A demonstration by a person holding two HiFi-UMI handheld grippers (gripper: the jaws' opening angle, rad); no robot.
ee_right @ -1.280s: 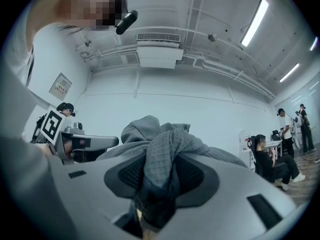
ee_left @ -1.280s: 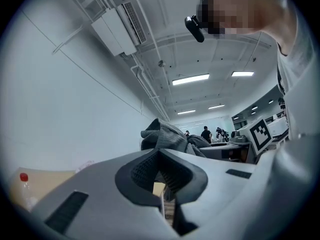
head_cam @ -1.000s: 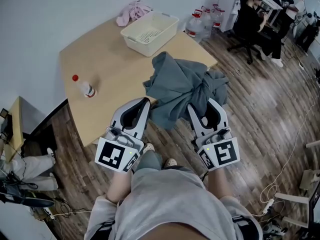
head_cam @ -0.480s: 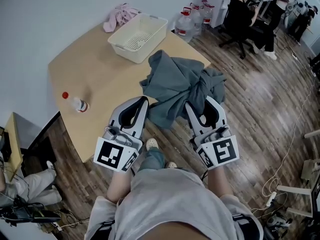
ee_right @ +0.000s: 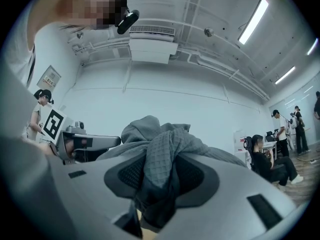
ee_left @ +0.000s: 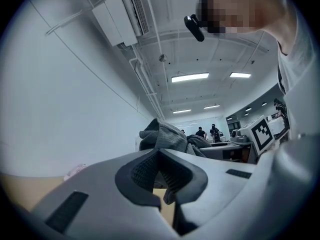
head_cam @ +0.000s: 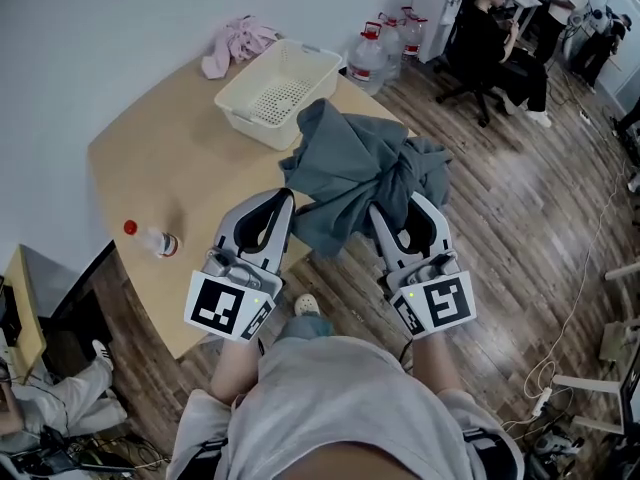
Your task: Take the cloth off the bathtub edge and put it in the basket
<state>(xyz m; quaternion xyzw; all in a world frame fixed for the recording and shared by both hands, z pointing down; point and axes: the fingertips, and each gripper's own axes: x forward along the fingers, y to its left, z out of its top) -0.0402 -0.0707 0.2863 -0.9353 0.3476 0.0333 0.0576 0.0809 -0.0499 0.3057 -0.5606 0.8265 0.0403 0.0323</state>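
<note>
Over table [head_cam: 160,173], left claw [head_cam: 288,198], right claw [head_cam: 376,210] clamp cloth [head_cam: 350,163].

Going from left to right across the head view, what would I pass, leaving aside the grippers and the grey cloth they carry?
Red-capped bottle → white basket → water jugs → seated person in black

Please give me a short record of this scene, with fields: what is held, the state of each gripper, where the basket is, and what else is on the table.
held thing: gray cloth, bunched, lifted between both grippers
left gripper: shut on the cloth
right gripper: shut on a thick fold of the cloth
basket: on the far part of the table, nothing in it
also on table: bottle with red cap; pink cloth behind the basket
</note>
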